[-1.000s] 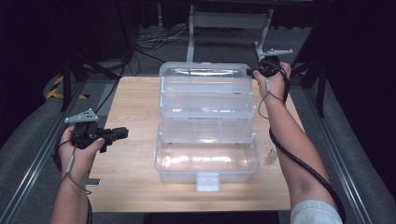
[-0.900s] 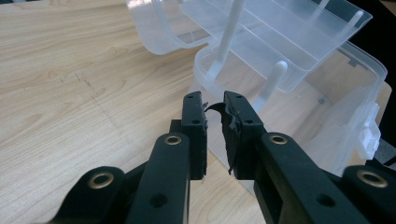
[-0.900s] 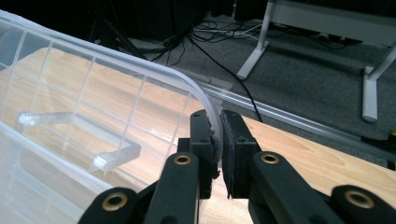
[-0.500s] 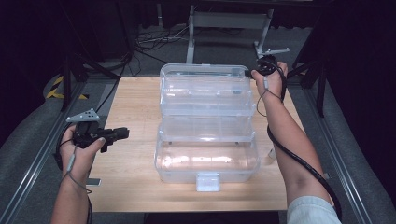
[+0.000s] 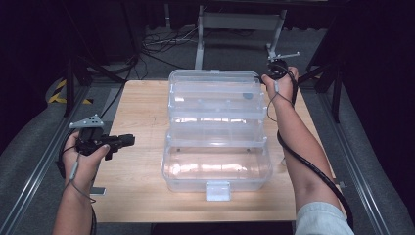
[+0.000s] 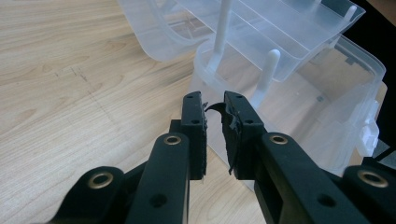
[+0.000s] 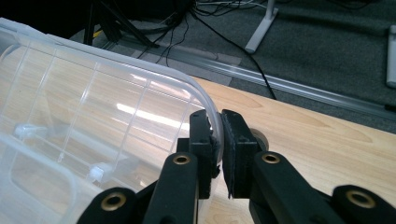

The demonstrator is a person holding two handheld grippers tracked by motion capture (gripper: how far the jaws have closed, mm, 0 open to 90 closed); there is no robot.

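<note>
The right gripper point(image 7: 219, 135) pinches the rim of the lid point(image 7: 116, 98) of the clear plastic box point(image 5: 218, 132) between its jaws, at the lid's far right corner. The left gripper point(image 6: 215, 126) holds nothing, its jaws nearly closed with a narrow gap; the box's near left corner lies just ahead of it on the wooden table point(image 5: 137, 186). No writing is legible on the box.

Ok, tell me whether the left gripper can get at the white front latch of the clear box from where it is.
Probably yes: the left gripper hovers over bare table left of the clear box, and nothing lies between it and the latch.
</note>
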